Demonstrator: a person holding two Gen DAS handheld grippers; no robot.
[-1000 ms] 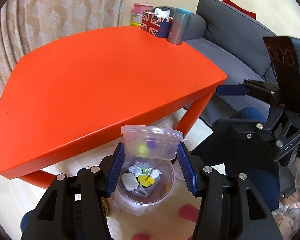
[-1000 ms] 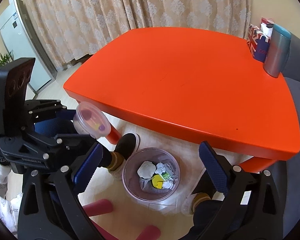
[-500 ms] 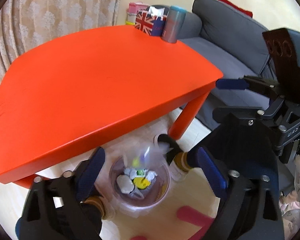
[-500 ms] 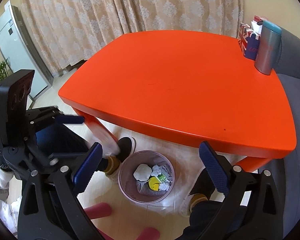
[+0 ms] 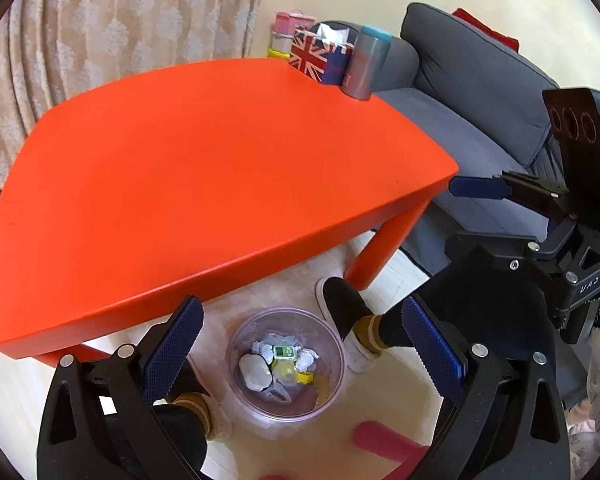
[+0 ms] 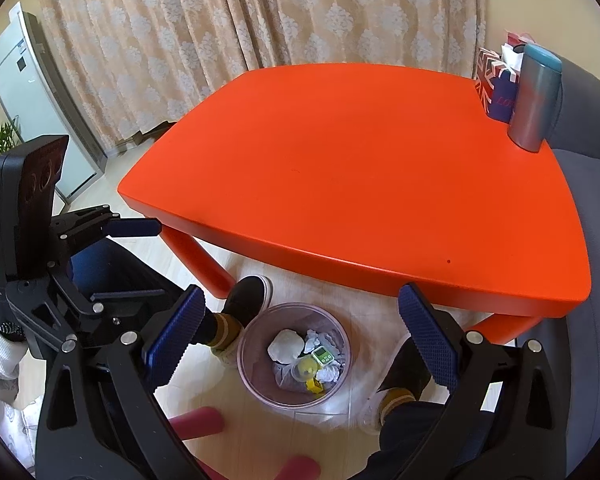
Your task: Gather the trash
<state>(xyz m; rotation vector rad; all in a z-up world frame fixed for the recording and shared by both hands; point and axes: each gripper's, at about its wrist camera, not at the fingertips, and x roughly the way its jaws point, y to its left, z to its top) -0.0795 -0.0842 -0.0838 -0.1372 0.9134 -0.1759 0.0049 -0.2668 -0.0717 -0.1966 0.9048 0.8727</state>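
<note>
Below, the bin (image 5: 236,350) shows trash (image 5: 278,366) (bottom items hidden).

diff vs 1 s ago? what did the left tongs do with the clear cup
The left tongs have just been opening and let the clear cup go; it dropped into the trash bin below, and nothing is between the jaws now. Right tongs stayed open and empty; orange table, tissue box and tumbler unchanged.

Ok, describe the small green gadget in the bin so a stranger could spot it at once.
Find the orange table; on the floor below its near edge stands a clear round bin. Among the crumpled white paper inside lies a green timer, the only square-edged green thing with a pale screen.
</note>
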